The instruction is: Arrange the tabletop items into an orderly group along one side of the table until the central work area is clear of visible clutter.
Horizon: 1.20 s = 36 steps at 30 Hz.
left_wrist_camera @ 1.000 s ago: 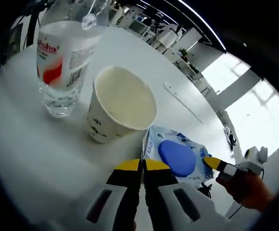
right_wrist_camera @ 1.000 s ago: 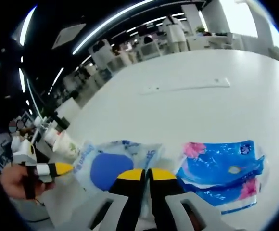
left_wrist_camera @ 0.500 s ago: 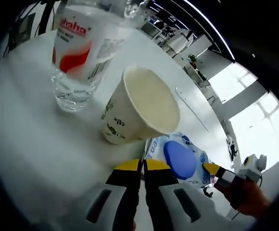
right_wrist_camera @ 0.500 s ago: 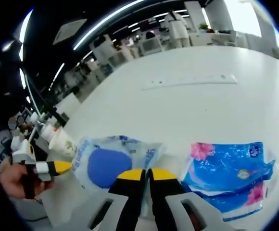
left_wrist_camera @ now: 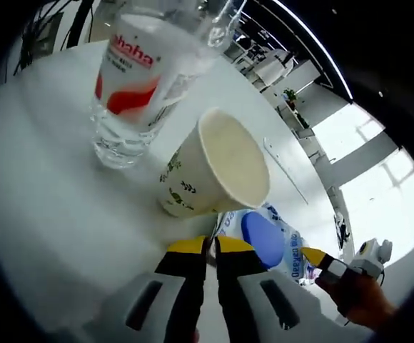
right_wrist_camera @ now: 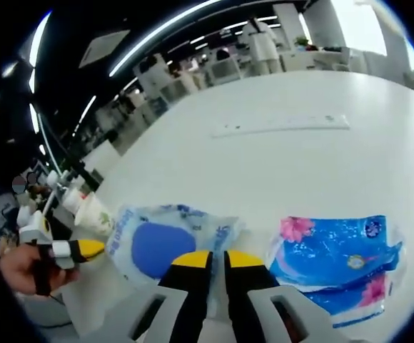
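The left gripper (left_wrist_camera: 207, 246) has its jaws together on nothing, tips low over the table (left_wrist_camera: 43, 214) just short of the paper cup (left_wrist_camera: 218, 171), which leans beside the water bottle (left_wrist_camera: 139, 86). Right of those tips lies the wipes pack (left_wrist_camera: 268, 239), close against the cup's foot. The right gripper (right_wrist_camera: 210, 261) has its jaws barely apart, a thin slit between them, hanging over that same wipes pack (right_wrist_camera: 164, 243) without gripping it. The blue tissue pack (right_wrist_camera: 335, 261) lies just to its right, apart from the wipes.

Bottle, cup and wipes already look gathered at one end. I'd say the tissue pack remains to be drawn in, and a flat white strip (right_wrist_camera: 282, 127) sits well out across the table. Both grippers point forward and slightly down, tips near each other.
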{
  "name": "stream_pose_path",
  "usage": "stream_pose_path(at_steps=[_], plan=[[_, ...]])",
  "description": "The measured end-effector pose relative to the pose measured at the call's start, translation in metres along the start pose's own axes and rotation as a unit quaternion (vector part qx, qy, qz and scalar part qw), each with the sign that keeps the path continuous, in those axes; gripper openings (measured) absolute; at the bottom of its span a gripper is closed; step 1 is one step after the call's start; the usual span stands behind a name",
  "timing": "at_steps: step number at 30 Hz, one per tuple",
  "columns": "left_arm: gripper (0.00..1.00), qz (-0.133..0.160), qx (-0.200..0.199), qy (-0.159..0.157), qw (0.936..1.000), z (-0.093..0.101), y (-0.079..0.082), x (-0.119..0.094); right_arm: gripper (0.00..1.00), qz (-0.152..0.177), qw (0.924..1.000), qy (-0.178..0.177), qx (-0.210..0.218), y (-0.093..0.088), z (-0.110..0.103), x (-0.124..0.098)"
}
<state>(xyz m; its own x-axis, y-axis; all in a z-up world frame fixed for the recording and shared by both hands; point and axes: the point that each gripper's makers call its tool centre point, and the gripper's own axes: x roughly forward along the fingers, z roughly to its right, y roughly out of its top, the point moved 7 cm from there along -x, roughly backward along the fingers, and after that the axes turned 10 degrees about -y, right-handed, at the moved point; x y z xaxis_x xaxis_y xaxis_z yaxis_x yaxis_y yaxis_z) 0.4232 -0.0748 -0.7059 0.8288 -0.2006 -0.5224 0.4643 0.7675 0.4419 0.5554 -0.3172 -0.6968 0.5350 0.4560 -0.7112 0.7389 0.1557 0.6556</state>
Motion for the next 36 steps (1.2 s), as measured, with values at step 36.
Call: stream_pose_path(at_steps=[36], plan=[[0.04, -0.116, 0.179, -0.066, 0.9747, 0.064, -0.091, -0.002, 0.09, 0.028, 0.9973, -0.040, 0.055, -0.055, 0.068, -0.086]])
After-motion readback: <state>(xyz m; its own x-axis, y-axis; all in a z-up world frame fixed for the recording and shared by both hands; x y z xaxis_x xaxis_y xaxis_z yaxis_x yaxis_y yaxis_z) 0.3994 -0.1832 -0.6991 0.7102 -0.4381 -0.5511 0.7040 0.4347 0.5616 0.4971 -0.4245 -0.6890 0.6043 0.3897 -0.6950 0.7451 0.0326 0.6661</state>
